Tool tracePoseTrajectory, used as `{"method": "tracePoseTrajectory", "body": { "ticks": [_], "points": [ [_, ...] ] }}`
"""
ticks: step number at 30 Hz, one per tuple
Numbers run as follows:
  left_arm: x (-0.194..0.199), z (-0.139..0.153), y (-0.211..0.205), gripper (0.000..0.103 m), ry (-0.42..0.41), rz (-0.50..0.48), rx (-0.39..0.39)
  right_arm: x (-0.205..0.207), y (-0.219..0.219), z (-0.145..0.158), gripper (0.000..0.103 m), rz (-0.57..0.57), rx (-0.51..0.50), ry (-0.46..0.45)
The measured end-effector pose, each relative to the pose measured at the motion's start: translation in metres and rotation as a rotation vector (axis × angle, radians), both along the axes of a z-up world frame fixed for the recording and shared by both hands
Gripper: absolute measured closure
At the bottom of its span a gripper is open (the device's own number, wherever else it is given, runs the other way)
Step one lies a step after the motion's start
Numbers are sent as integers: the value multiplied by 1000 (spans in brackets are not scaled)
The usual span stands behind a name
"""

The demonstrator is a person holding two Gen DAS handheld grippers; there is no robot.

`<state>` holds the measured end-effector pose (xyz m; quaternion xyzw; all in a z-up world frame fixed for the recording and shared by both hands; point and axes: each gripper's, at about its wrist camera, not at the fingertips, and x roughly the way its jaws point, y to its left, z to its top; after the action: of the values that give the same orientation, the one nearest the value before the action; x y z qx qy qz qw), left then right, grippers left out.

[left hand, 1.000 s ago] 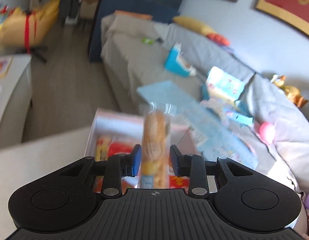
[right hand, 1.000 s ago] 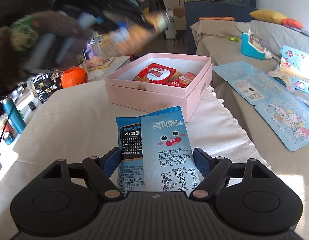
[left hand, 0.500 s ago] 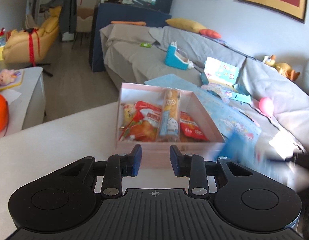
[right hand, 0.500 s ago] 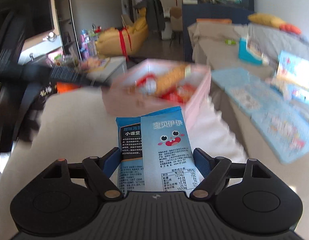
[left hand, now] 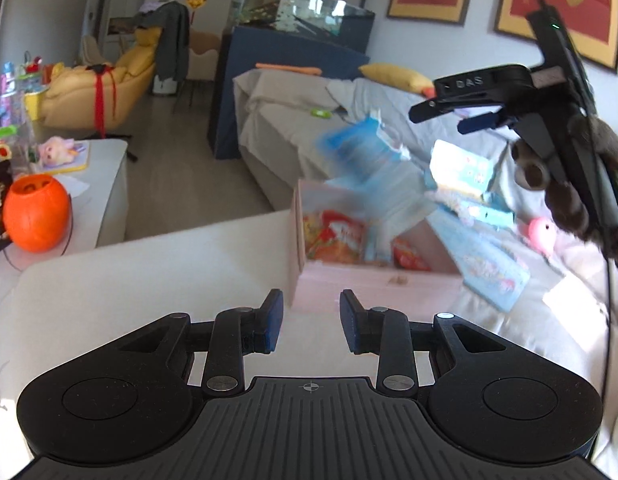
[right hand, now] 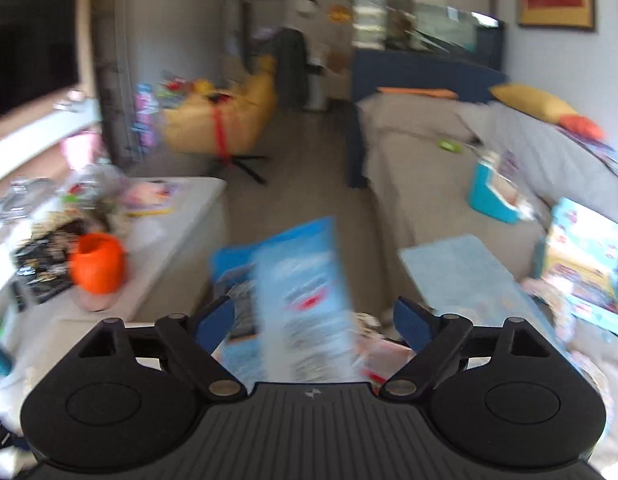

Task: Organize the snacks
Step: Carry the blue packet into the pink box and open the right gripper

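Sofa and framed pictures fill the room behind the white worktop (left hand: 149,276) in the left wrist view. The left gripper (left hand: 311,320) is empty, fingers narrowly parted, near the pink box (left hand: 373,280) of snacks. A blurred blue packet (left hand: 361,156) is above the box, below the right gripper (left hand: 457,116).

Right wrist view: the right gripper (right hand: 313,320) has just been opening, the blue packet (right hand: 297,300) loose between its fingers.

Our left gripper (left hand: 311,322) hung empty, jaws narrowly apart — our right gripper (right hand: 313,320) had just been opening.
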<state>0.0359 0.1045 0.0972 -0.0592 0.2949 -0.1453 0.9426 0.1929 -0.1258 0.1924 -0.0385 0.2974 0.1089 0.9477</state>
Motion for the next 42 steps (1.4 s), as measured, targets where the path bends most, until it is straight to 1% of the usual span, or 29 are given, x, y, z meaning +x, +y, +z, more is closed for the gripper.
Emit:
{"method": "tracePoseTrajectory", "body": {
  "ticks": [2,5,8,10,12,14,15,19,20,21,22,23,25,27,30,32,35,37,38,40,41,42],
  "points": [
    [-2,-9,0,68,11,-10,18,1,-1,-15,16,-8,-4,22],
    [1,-20,-2,68,47,-19,13,-5,-4,-45,16,-2,-17,79],
    [7,-23,-10,68,60,-32,14,-4,-6,-73,16,-16,-39,135],
    [10,-18,-17,68,51,-47,15,4,-10,-84,16,-50,-14,163],
    [17,-10,-24,68,35,-56,0,17,-11,-89,16,-68,44,196],
    [35,-1,-32,68,26,-61,-26,31,-11,-94,18,-75,94,206],
    [48,1,-35,68,35,-60,-41,38,-10,-96,20,-84,106,203],
    [104,-2,-47,68,104,-35,-118,66,-5,-107,27,-107,120,205],
    [117,-4,-49,68,115,-18,-124,72,-5,-111,38,-101,120,220],
    [129,-6,-51,68,121,-1,-119,78,-6,-115,55,-91,113,243],
    [140,-8,-54,68,123,16,-102,83,-7,-118,60,-80,98,274],
    [150,-10,-58,68,121,30,-72,86,-8,-122,63,-73,76,302],
    [165,-13,-69,68,102,41,6,80,-18,-127,63,-47,81,336],
    [178,-17,-83,68,74,13,67,68,-31,-132,63,-23,107,367],
    [193,-26,-106,68,59,-42,136,48,-46,-133,66,37,141,374],
    [198,-33,-118,68,63,-93,154,41,-54,-129,66,45,166,354],
    [195,-39,-122,68,80,-169,136,42,-67,-120,66,25,227,312],
    [188,-38,-119,67,96,-209,134,47,-70,-115,66,-2,233,281],
    [183,-37,-116,65,92,-201,150,50,-69,-114,66,-12,232,275],
    [174,-33,-110,66,63,-130,206,59,-64,-117,65,-13,241,281],
    [170,-29,-105,68,41,-95,213,63,-59,-121,65,-7,245,290],
    [166,-26,-98,68,20,-75,199,65,-54,-125,65,0,250,305]
  ]
}}
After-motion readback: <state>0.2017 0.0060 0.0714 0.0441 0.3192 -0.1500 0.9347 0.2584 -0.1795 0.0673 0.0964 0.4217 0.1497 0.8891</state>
